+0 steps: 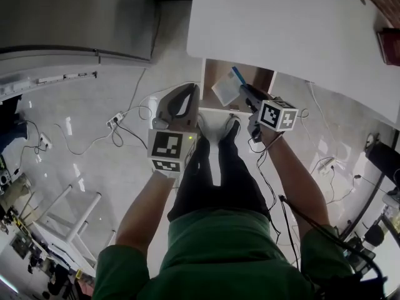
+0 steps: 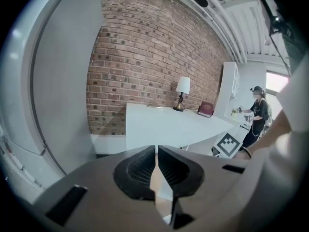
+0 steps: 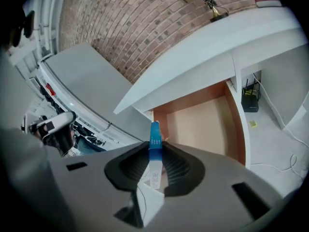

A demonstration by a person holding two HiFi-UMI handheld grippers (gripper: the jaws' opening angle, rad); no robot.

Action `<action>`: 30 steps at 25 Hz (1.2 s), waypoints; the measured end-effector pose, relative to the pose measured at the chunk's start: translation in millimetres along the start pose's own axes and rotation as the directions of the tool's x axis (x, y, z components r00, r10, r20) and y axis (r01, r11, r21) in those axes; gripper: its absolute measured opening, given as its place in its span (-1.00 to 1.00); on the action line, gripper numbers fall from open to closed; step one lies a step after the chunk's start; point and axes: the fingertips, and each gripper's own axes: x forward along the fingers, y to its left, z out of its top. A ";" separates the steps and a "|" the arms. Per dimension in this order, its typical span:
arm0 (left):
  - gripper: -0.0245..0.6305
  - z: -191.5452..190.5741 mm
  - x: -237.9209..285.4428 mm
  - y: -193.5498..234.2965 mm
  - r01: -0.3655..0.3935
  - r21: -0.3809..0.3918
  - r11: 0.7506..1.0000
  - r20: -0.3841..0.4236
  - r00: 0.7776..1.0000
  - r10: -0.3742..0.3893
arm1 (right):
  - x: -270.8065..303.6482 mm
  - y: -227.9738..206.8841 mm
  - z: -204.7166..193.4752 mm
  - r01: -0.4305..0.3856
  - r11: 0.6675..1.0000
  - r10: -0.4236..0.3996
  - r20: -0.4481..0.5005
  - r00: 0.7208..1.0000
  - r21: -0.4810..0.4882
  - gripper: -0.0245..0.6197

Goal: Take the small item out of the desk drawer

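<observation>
Holding small blue-and-white item (image 3: 154,146) above desk drawer (image 3: 235,124)

Right gripper (image 3: 154,153) is clamping the flat item edgewise between partly closed jaws and is carrying it over the open drawer, just off the white desk's (image 1: 281,24) near edge. Left gripper (image 2: 157,156) is hanging alongside, jaws together, gripping nothing.

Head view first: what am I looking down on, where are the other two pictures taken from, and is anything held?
No robot: a person wears a head camera that looks down on their legs and two hand-held tongs. Each other picture comes from a camera riding on one tongs. The left tongs are shut, empty. The right tongs are shut on a small blue-and-white packet, by the open drawer of the white desk. A lamp and a dark red book are on the desk.
</observation>
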 end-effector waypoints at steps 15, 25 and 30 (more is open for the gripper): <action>-0.89 54.7 -37.5 -20.6 -0.030 0.009 1.000 0.046 0.998 0.030 | -69.3 100.6 47.9 -0.151 0.979 0.166 0.108 0.980 -0.134 -0.66; -0.89 80.3 -69.5 -27.0 -0.084 0.023 0.996 0.089 0.993 0.082 | -122.6 135.7 97.8 -0.158 0.960 0.206 0.199 0.958 -0.232 -0.66; -0.89 99.7 -80.2 -36.6 -0.089 0.029 0.996 0.108 0.991 0.085 | -142.9 136.2 117.0 -0.146 0.960 0.204 0.239 0.950 -0.237 -0.66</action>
